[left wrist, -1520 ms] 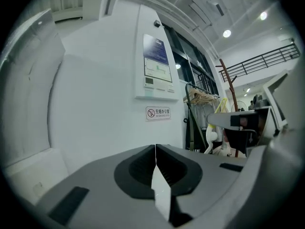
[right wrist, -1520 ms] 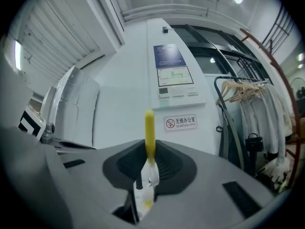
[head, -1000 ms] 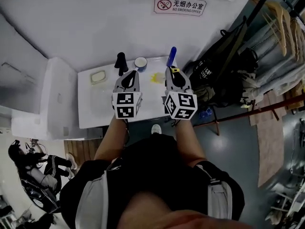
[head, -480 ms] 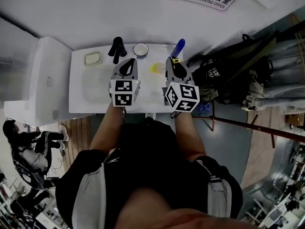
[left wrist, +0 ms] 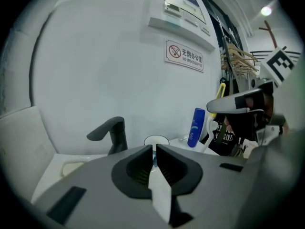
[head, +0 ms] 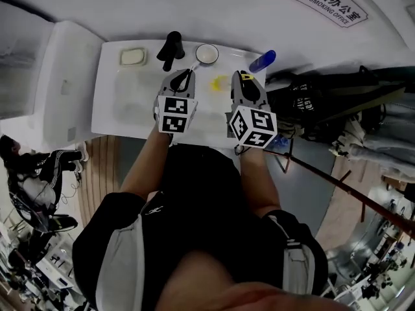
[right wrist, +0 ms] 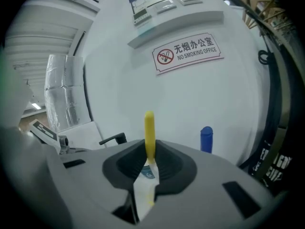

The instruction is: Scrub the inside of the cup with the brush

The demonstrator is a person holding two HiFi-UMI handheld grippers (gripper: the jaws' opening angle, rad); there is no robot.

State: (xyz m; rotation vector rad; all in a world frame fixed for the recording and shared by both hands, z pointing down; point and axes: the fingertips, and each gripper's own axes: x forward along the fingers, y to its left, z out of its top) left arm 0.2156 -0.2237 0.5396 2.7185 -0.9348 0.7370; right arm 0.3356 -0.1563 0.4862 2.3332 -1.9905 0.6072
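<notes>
Brush [right wrist: 149,128] sits clamped by its yellow handle in the right gripper [right wrist: 149,150], jaws pressed narrow on it, handle poking up past the tips; we can't see the bristle end in any view. Left gripper [left wrist: 155,150] has its jaws drawn together to a thin slit with nothing between them, so we log it as empty. Cup [head: 207,54], white with a dark rim, stands upright on the back ledge of the white sink counter [head: 130,105], between the black faucet [head: 172,47] and the blue bottle [head: 262,61], close to the wall; neither gripper touches it. Both grippers hover side by side over the counter's front half. The left one is aimed roughly at the cup, which shows just beyond its tips in the left gripper view. We read the step as approach: tool in grip, cup not yet steadied, no scrubbing begun. Next move, in our judgement, calls for the left jaws to spread wide enough to take the cup's wall or rim and hold it firm. The right gripper then has to turn the brush so its working end goes down into the mouth. Risk we flag: cup is near faucet and bottle, so a sloppy reach could knock one.
</notes>
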